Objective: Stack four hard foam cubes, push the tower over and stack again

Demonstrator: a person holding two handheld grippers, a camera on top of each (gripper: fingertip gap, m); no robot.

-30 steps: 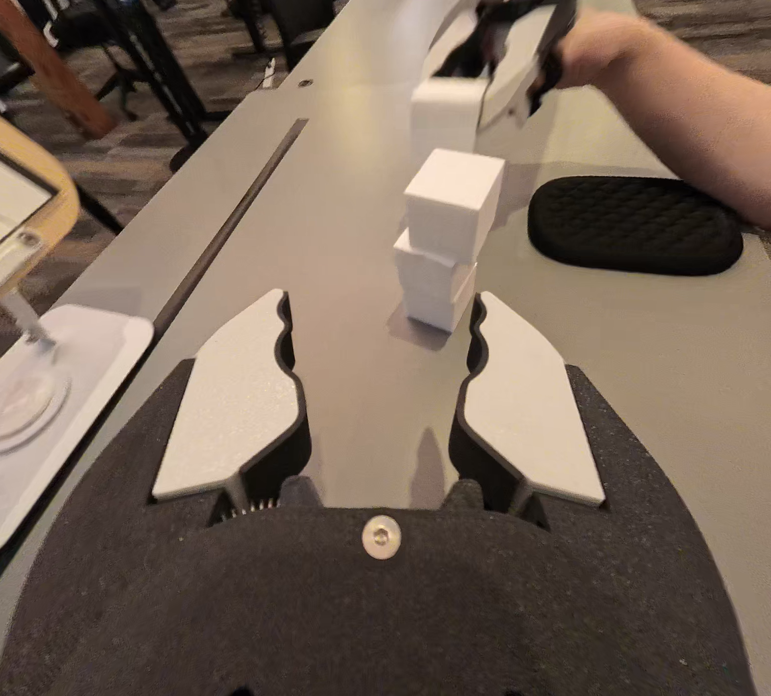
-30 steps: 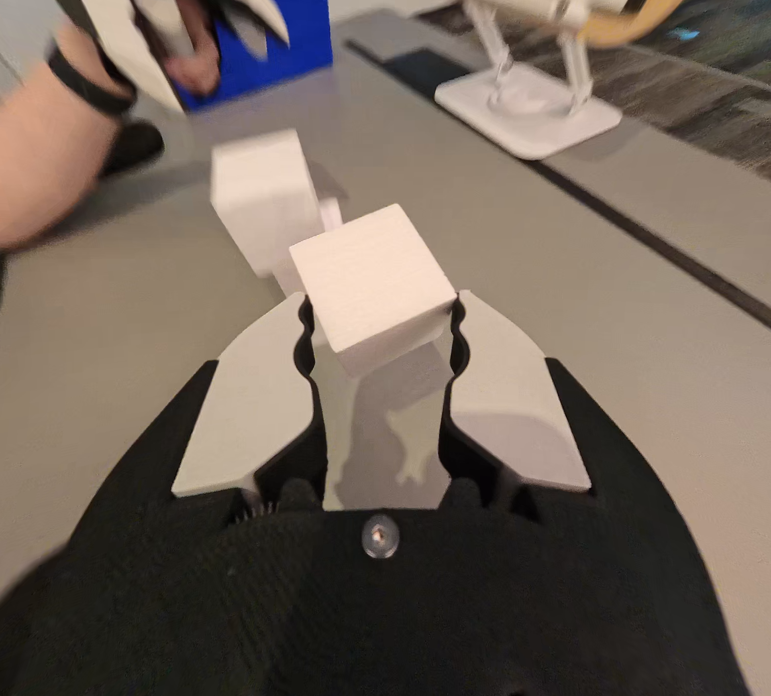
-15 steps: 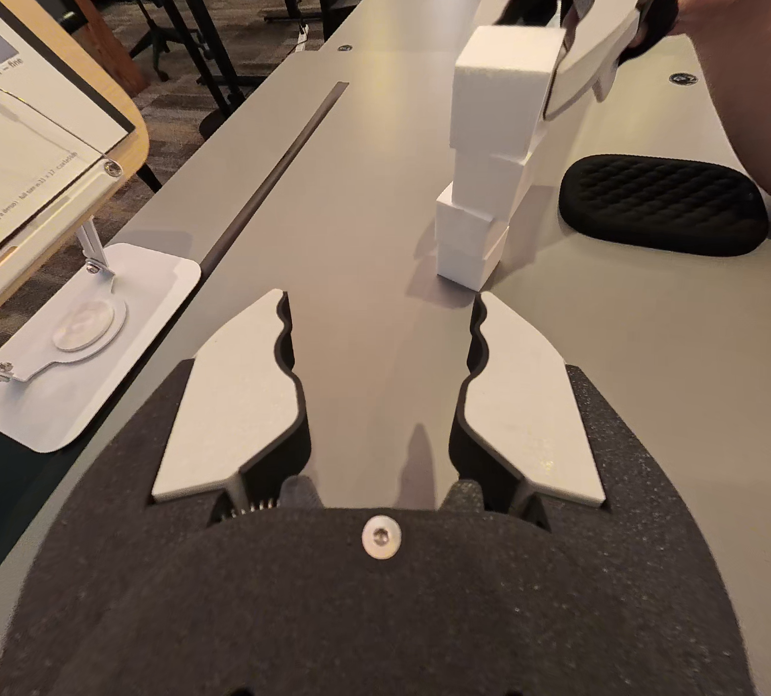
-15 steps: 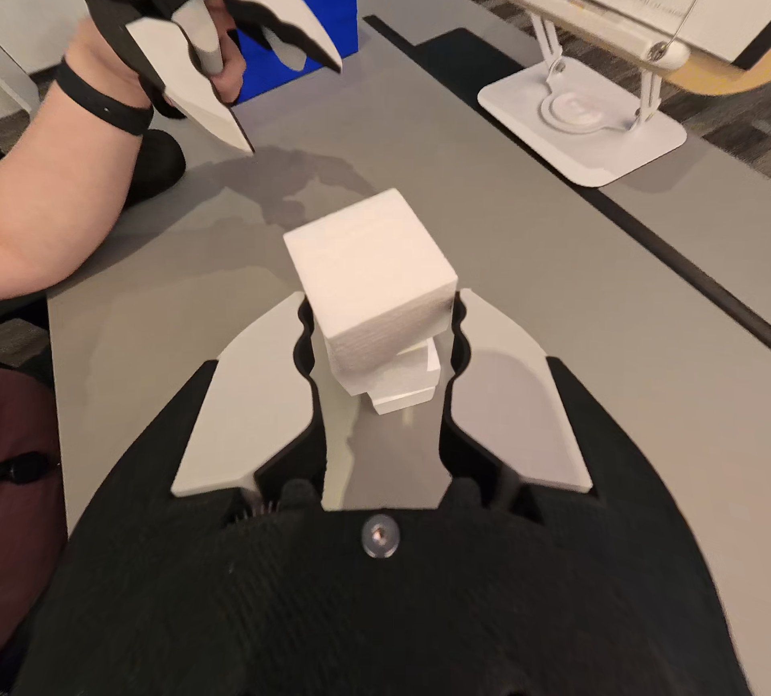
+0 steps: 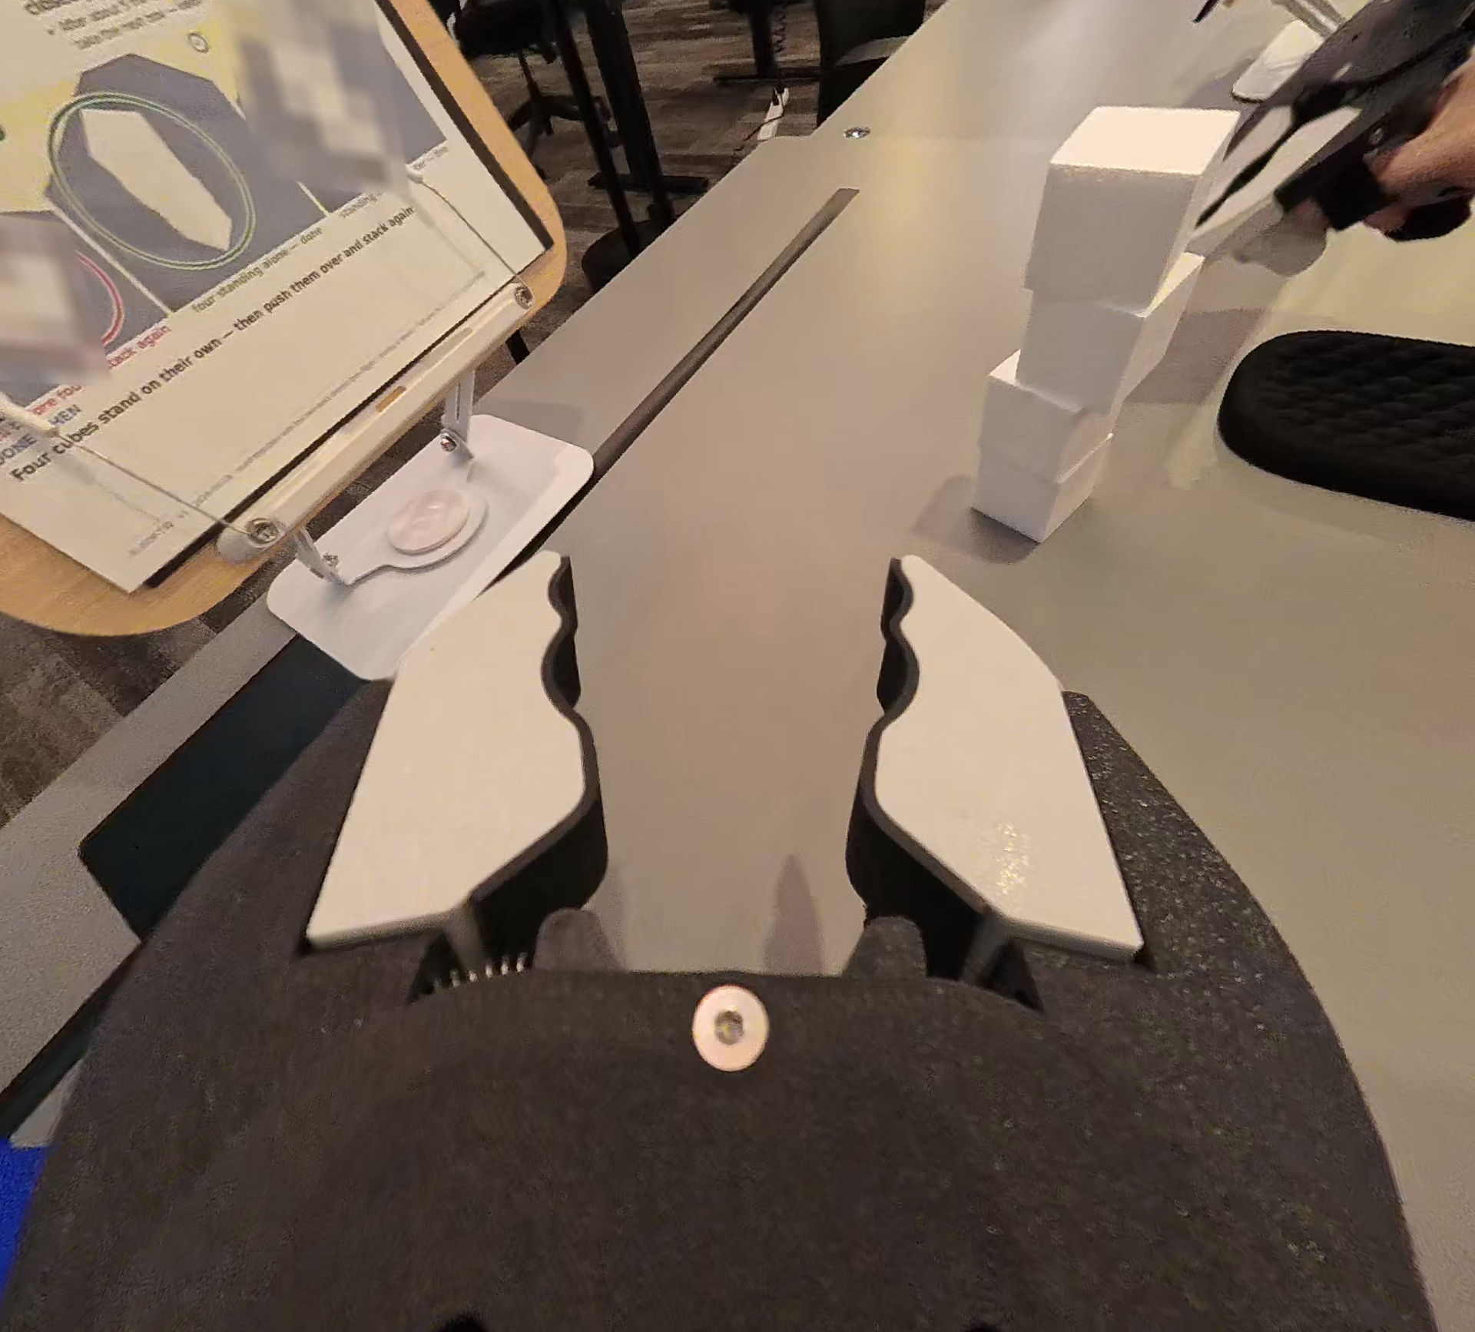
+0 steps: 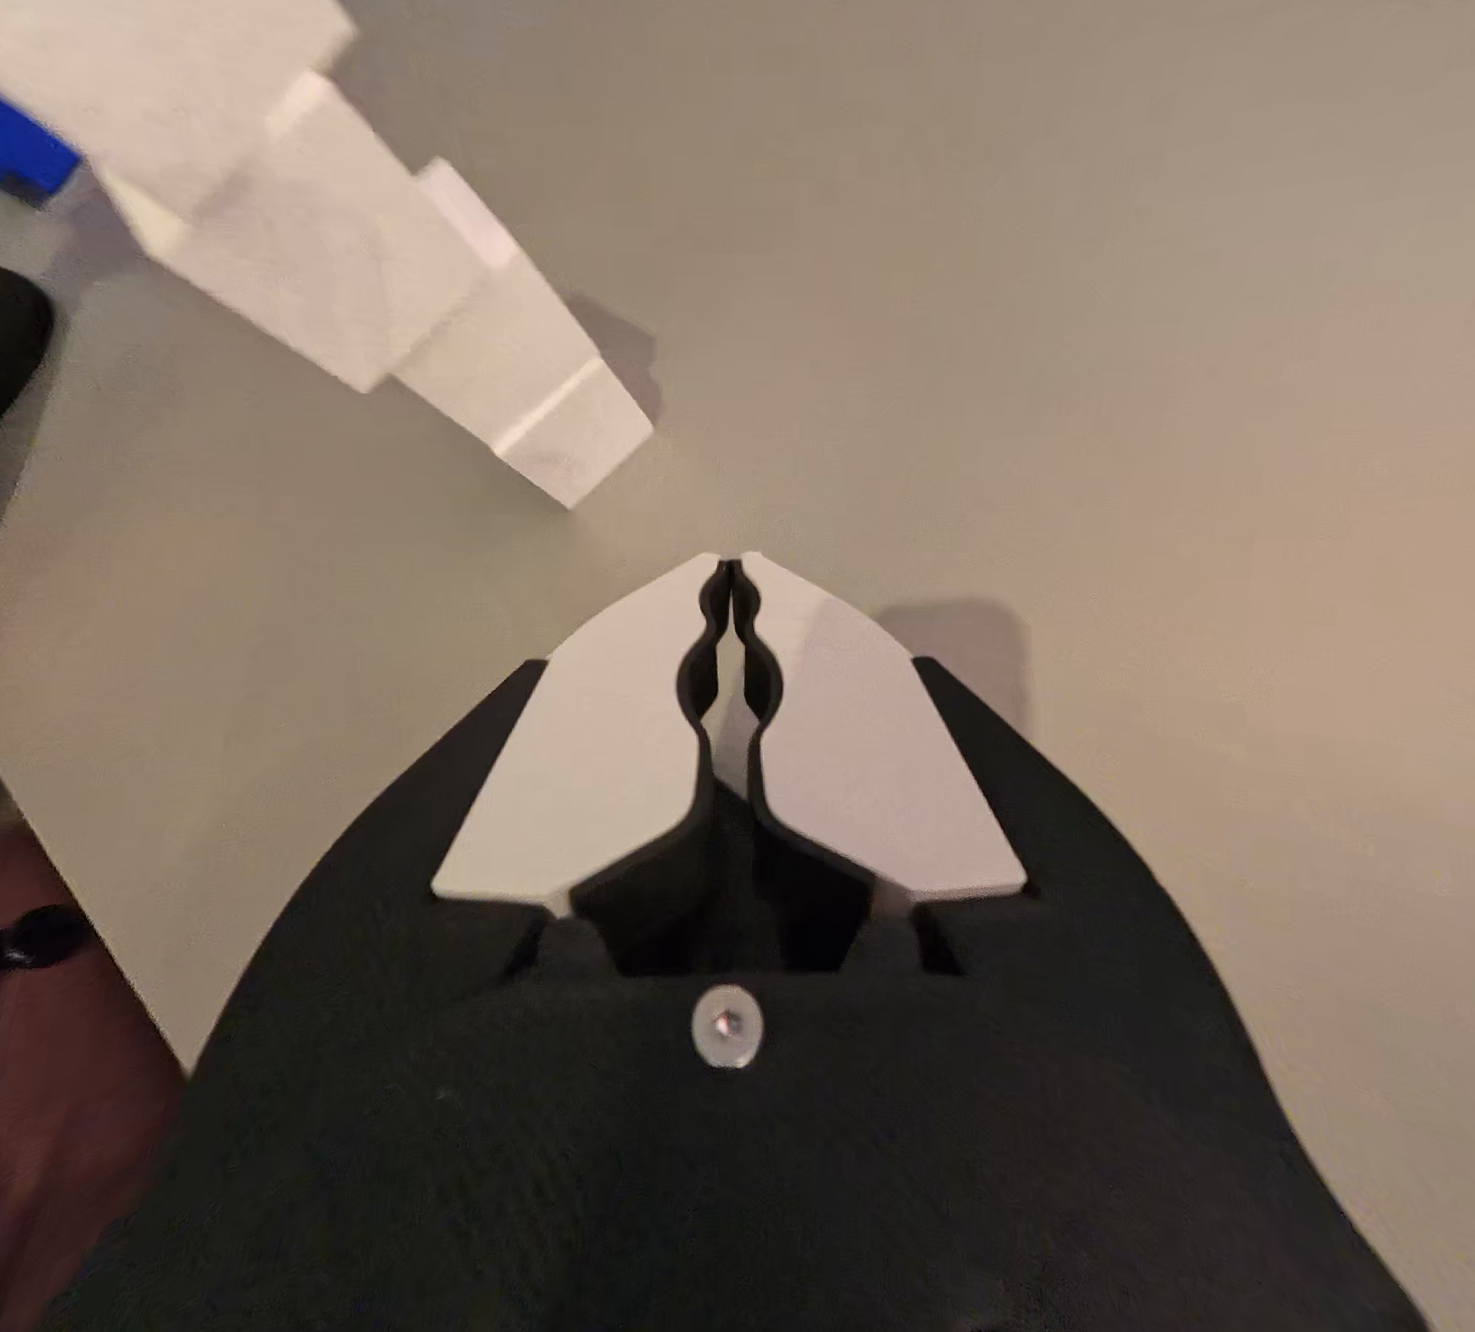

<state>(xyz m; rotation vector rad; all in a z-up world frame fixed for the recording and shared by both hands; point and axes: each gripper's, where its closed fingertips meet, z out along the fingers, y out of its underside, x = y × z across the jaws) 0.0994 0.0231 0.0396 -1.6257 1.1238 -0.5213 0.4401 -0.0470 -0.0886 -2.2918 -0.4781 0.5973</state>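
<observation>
Left gripper (image 5: 728,623): nearest item in the left wrist view; grey fingers spread wide apart, nothing between them, held over the bench (image 5: 718,464) near its left edge.

Right gripper (image 6: 731,563): nearest item in the right wrist view; finger tips pressed together, empty, pointing down at bare bench surface just beside the foot of the tower; in the left wrist view it appears at the upper right, blurred, level with the top cube, contact not discernible.

Tower of four white foam cubes (image 5: 1093,344): standing on the bench ahead and right of the left gripper, toward the middle of the surface; cubes stacked one on another, each turned slightly off the one below; top cube (image 5: 1125,208) overhangs its neighbour.

Black wrist pad (image 5: 1357,416): lying on the bench right of the tower, apart from it.

Document stand (image 5: 431,519): white base at the left edge of the bench; wood-rimmed board carrying a printed sheet, tilted back.

Dark slot (image 5: 718,336): running lengthwise along the bench toward its far end.
</observation>
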